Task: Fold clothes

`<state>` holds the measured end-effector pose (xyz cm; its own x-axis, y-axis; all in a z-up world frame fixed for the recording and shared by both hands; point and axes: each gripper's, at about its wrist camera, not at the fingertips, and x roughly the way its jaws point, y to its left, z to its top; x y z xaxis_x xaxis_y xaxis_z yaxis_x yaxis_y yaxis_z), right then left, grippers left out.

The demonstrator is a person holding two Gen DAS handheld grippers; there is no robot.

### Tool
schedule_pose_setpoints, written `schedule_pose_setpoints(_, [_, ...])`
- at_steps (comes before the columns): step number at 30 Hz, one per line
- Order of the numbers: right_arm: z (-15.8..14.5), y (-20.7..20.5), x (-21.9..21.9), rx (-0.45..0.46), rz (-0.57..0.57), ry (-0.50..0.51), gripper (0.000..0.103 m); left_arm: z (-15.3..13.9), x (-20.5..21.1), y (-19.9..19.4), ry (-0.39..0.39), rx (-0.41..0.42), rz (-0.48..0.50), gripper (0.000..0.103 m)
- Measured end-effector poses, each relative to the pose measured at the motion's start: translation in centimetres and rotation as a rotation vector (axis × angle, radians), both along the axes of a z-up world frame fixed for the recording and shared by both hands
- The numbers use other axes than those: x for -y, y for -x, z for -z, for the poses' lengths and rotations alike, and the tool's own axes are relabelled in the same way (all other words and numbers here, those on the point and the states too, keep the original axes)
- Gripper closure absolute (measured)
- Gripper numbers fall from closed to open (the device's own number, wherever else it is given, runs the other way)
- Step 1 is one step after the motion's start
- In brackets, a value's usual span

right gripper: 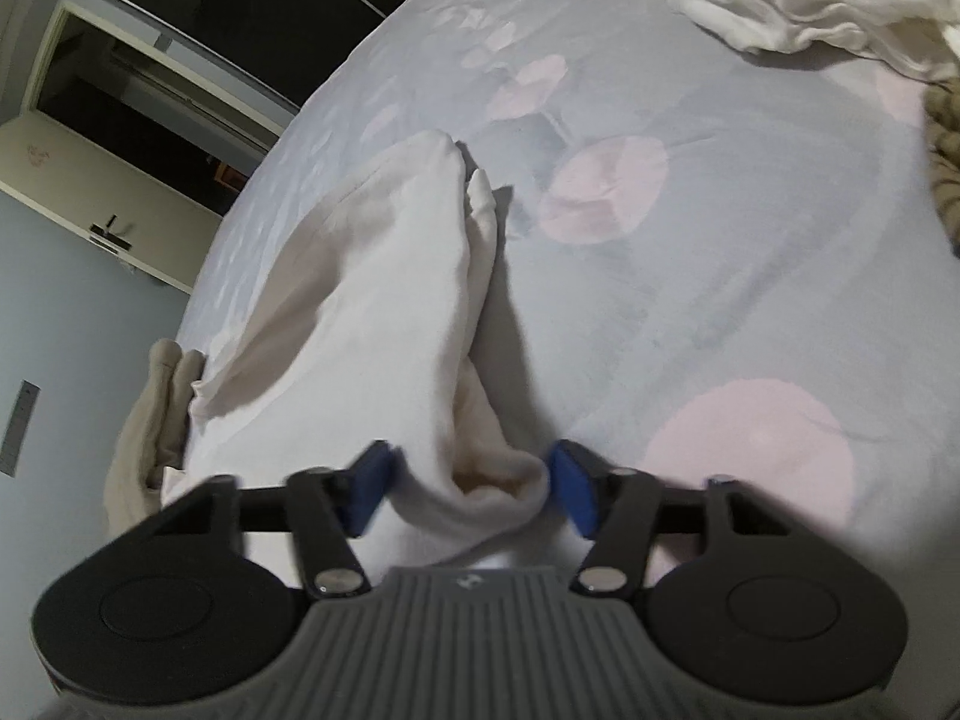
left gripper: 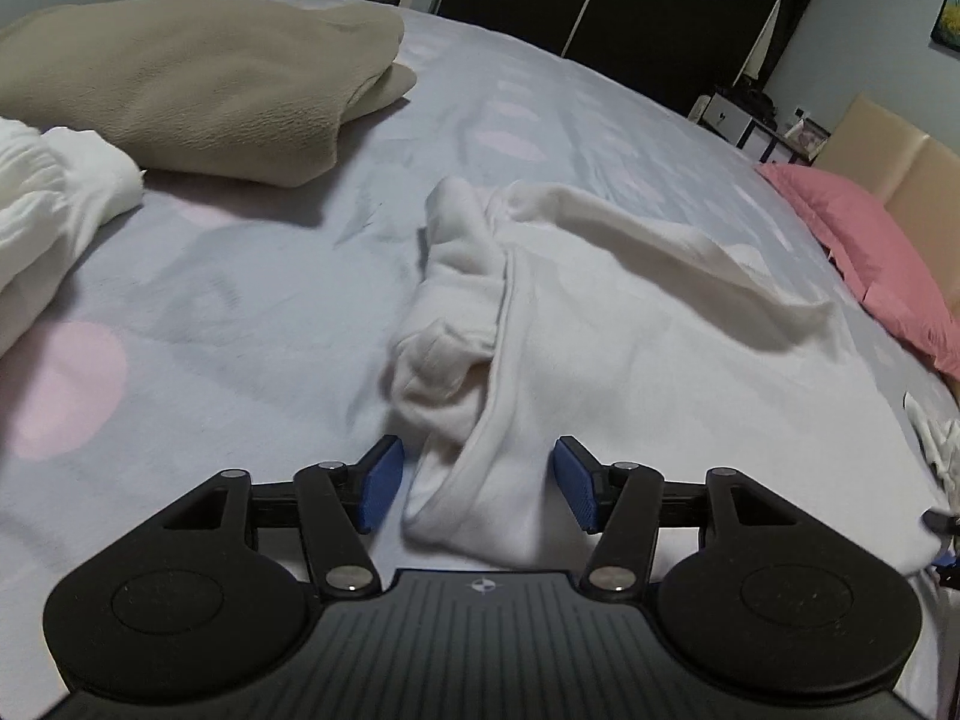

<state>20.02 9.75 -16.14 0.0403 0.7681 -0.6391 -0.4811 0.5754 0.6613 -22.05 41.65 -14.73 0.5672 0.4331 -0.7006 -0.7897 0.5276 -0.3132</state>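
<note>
Your white garment (left gripper: 600, 312) sprawls rumpled over the centre and lower right of the bed (left gripper: 240, 300); it looks soft, light and floppy, so expect it to sag and drag when lifted. Take it by the thick hem: the left gripper (left gripper: 474, 483) has its fingers half-wide astride that edge without pressing, while the right gripper (right gripper: 474, 489) has its fingers touching a bunched hem fold on both sides.

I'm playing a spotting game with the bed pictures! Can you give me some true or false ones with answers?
1. The white garment lies on the bed sheet. True.
2. The pillow is green. False: it is pink.
3. A beige folded blanket lies on the bed. True.
4. The left gripper has red fingers. False: they are blue.
5. The right gripper has white cloth between its fingers. True.
</note>
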Motion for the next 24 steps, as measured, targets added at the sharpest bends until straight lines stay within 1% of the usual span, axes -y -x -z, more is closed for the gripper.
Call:
schedule_pose_setpoints(1, [0.1,0.0,-0.3,0.003,-0.003,0.007,0.066,-0.1,-0.2,-0.1,0.004,0.010,-0.001,0.066])
schedule_pose_setpoints(2, [0.1,0.0,-0.7,0.004,-0.008,0.014,0.073,-0.1,-0.3,-0.3,0.008,0.017,0.000,0.077])
schedule_pose_setpoints(4, [-0.3,0.0,-0.9,0.002,-0.008,0.011,0.078,-0.6,-0.4,-0.5,0.007,0.023,-0.011,0.088])
schedule_pose_setpoints(5, [-0.7,-0.1,-1.0,0.000,-0.007,0.008,0.079,-0.9,-0.4,-0.4,0.005,0.034,-0.011,0.090])
schedule_pose_setpoints(8, [-1.8,-0.2,-1.0,-0.005,0.004,-0.007,0.081,-2.7,-0.4,-0.1,-0.001,0.082,-0.015,0.092])
schedule_pose_setpoints(11, [-3.9,-0.4,-0.3,-0.019,0.030,-0.055,0.082,-5.2,-0.1,0.4,-0.004,0.125,-0.010,0.093])
schedule_pose_setpoints(14, [-6.3,0.0,0.6,-0.019,0.044,-0.063,0.082,-7.6,0.8,1.4,-0.001,0.149,-0.003,0.093])
schedule_pose_setpoints(17, [-7.9,0.7,2.0,-0.035,0.047,-0.023,0.082,-9.1,2.0,2.7,0.015,0.138,0.019,0.093])
schedule_pose_setpoints(21, [-9.0,2.6,4.2,-0.030,0.008,0.058,0.082,-9.5,4.3,4.8,0.056,0.089,0.046,0.093])
schedule_pose_setpoints(24, [-9.6,4.1,6.2,-0.022,-0.020,0.086,0.082,-9.6,6.3,6.5,0.068,0.062,0.061,0.093])
